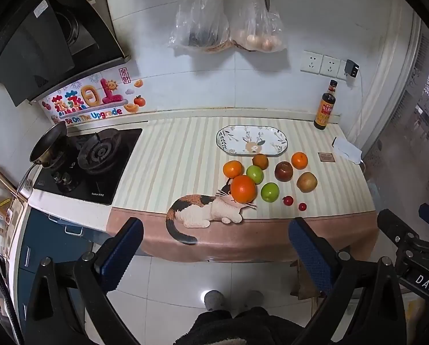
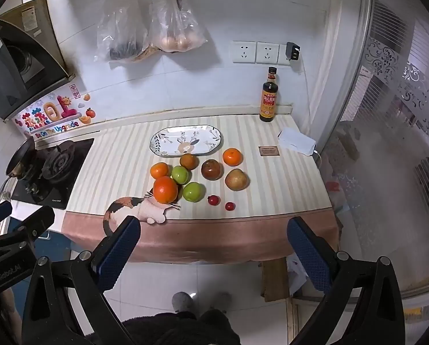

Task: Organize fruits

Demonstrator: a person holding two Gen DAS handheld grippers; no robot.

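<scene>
Several fruits lie on the striped cloth: a large orange (image 1: 243, 189) (image 2: 165, 189), two green apples (image 1: 269, 192) (image 2: 194, 191), smaller oranges (image 1: 299, 160) (image 2: 232, 156), a dark red apple (image 1: 283, 171) (image 2: 212, 169), a brown pear (image 1: 307, 182) (image 2: 236, 179) and two small red fruits (image 1: 288, 200) (image 2: 213, 200). An oval patterned plate (image 1: 251, 140) (image 2: 185, 140) lies empty behind them. My left gripper (image 1: 215, 230) and right gripper (image 2: 214, 230) are both open and empty, held back from the counter's front edge, above the floor.
A gas stove (image 1: 90, 161) with a small pan (image 1: 47, 143) is at the left. A sauce bottle (image 2: 269, 99) stands at the back right, with a white packet (image 2: 296, 141) and a brown card (image 2: 269, 151) nearby. Plastic bags (image 2: 148, 26) and scissors hang on the wall.
</scene>
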